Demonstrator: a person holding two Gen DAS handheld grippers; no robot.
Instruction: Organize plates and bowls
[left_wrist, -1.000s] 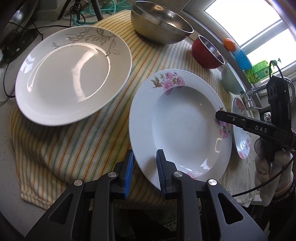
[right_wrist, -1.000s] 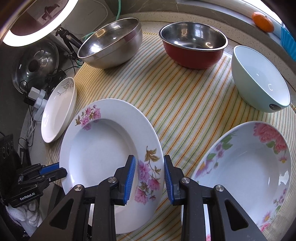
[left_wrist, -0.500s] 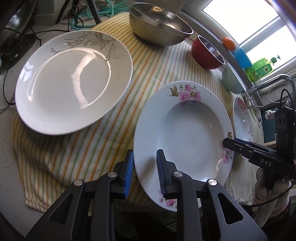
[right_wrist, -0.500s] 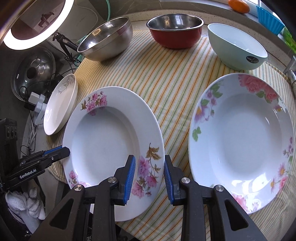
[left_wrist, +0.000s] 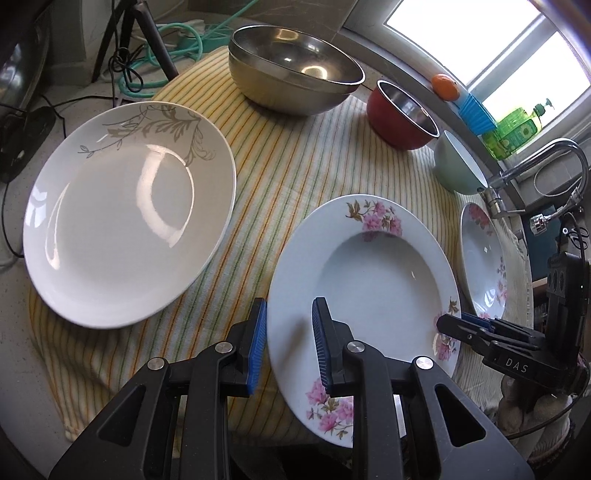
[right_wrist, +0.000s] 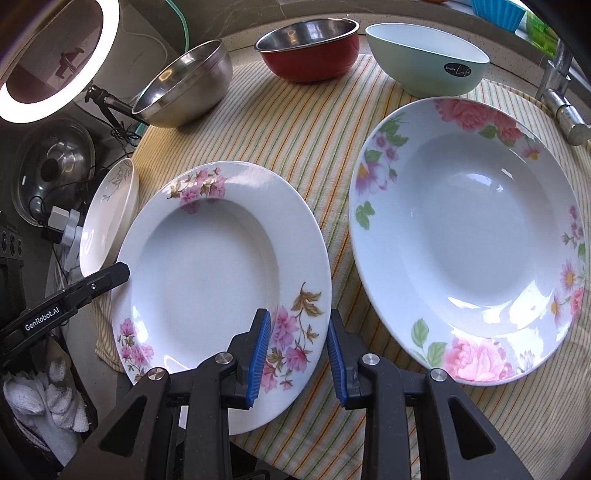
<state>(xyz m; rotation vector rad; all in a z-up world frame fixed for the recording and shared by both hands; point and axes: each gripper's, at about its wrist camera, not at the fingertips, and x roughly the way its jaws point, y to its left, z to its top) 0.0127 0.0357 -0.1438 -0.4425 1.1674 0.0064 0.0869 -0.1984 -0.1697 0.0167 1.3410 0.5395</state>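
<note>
A deep white plate with small pink flowers (left_wrist: 376, 288) (right_wrist: 207, 273) hangs just above the striped cloth (left_wrist: 288, 166), held from both sides. My left gripper (left_wrist: 286, 325) is shut on its left rim. My right gripper (right_wrist: 298, 332) is shut on the opposite rim, and it also shows in the left wrist view as the right gripper (left_wrist: 461, 325). The left gripper (right_wrist: 122, 267) shows at the plate's far edge in the right wrist view. A second deep plate with large roses (right_wrist: 469, 236) lies on the cloth just right of the held one.
A white plate with a grey leaf pattern (left_wrist: 122, 229) lies at the left. Along the back stand a steel bowl (left_wrist: 295, 81), a red bowl (left_wrist: 399, 118) and a mint bowl (right_wrist: 424, 62). A faucet (left_wrist: 546, 155) rises at the right; cables and a ring light (right_wrist: 55, 55) are at the left.
The pink-flower plate has travelled right with both grippers, away from the leaf-pattern plate and closer to the rose plate, which now shows whole in the right wrist view.
</note>
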